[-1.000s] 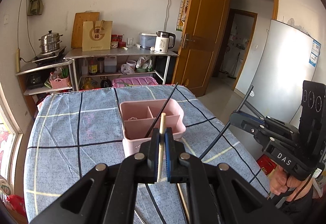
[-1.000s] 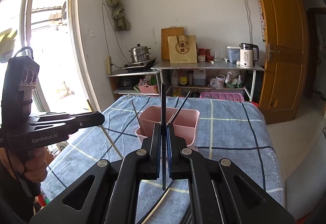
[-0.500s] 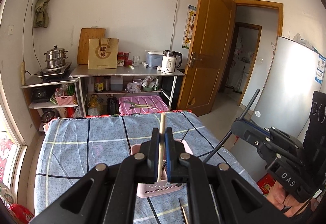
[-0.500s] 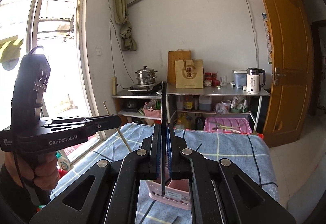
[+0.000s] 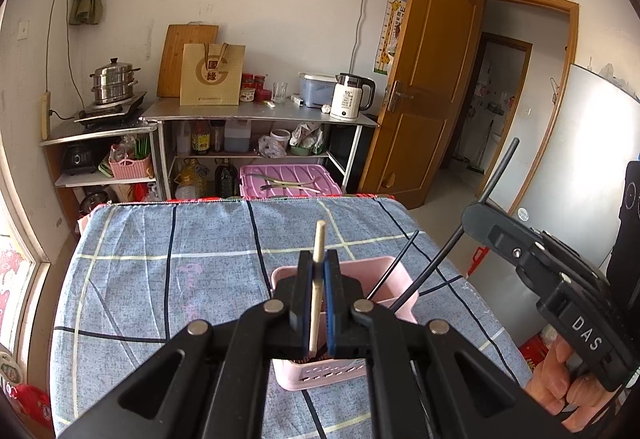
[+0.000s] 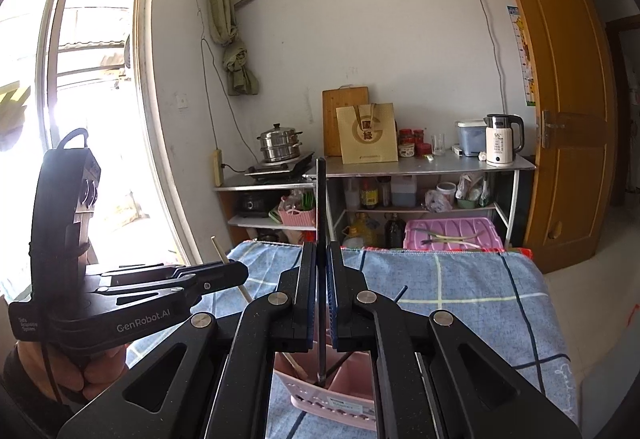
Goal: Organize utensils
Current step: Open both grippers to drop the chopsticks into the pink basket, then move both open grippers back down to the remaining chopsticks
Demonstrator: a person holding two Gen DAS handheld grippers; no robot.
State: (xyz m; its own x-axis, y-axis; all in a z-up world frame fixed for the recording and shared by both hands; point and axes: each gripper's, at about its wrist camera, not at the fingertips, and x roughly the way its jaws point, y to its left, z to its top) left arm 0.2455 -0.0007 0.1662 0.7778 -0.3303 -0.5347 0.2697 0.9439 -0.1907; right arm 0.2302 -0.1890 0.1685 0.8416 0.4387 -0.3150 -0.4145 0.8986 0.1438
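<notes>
Since a second ago the pink utensil caddy [image 5: 394, 281] has slid to six o'clock beneath my clamped left gripper [image 5: 319, 295] and right gripper [image 6: 321, 299], each pinching mid-shaft a light, stiff, slippery stick, wooden chopstick [image 5: 319, 245] and black chopstick [image 6: 320, 199].

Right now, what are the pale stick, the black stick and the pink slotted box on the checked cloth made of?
Pale chopstick: probably wood or bamboo, matte tan. Black chopstick: unclear, plastic or lacquered wood, smooth and dark. Pink slotted box: moulded plastic, slightly glossy, with punched slots.
</notes>
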